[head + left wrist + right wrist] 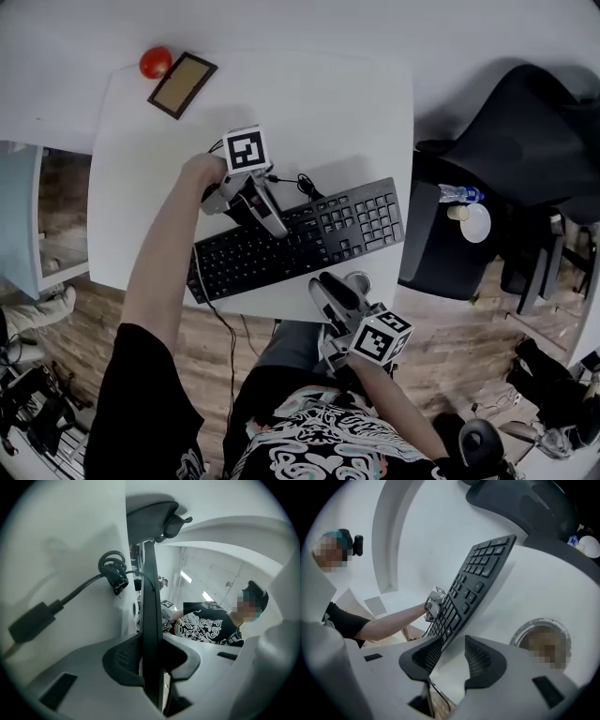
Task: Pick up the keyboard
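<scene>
Right gripper [330,286], jaws apart, sits at the front edge of a black keyboard [347,230] lying on a white desk [309,103]; left gripper [275,225] clamps its back edge.

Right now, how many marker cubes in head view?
2. One cube on the left gripper, beyond the keyboard's far edge; other cube on the right gripper, just off the table's near edge.

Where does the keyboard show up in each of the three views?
Head view: keyboard at the centre of the picture, slanting up to the right.
Left gripper view: keyboard edge-on, a dark upright slab at centre between the jaws.
Right gripper view: keyboard slanting from upper right down to the jaws.
Shared landmark: the white table.
</scene>
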The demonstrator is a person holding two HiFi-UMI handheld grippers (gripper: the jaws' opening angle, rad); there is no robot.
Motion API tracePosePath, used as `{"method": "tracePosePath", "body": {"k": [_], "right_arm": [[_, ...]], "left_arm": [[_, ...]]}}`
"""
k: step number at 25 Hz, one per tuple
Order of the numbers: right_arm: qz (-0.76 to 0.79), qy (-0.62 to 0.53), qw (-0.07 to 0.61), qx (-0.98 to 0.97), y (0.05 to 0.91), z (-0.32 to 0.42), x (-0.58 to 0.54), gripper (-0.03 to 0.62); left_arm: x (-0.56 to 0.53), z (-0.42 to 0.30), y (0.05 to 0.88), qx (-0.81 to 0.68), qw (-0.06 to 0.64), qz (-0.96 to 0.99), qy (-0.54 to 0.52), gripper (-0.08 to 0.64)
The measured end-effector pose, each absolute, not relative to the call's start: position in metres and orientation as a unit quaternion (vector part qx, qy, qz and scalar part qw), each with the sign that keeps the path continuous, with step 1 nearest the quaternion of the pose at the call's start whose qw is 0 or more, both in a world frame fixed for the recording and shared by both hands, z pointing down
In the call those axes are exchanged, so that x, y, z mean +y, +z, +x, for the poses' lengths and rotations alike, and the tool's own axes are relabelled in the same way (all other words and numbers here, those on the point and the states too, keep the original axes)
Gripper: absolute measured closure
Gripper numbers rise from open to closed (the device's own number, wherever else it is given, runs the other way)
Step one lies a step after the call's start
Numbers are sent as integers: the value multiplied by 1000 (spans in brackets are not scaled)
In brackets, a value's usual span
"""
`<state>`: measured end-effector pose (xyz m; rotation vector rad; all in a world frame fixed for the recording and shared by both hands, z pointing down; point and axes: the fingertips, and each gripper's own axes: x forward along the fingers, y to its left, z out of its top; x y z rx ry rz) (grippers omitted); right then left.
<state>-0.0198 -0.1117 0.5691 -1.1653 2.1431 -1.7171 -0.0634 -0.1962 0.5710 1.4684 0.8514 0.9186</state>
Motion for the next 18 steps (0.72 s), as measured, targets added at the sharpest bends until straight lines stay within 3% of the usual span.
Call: {"method": "tracePosePath", "body": {"k": [14,18], "right_arm": [[-363,-606,200,679,573,-24,-173,425],[-343,-613,219,677,567,-34,-173,490]], "left_arm": [[-206,-64,569,396,549,621,395,467],[-205,-70,569,391,554,624,389,466]]}}
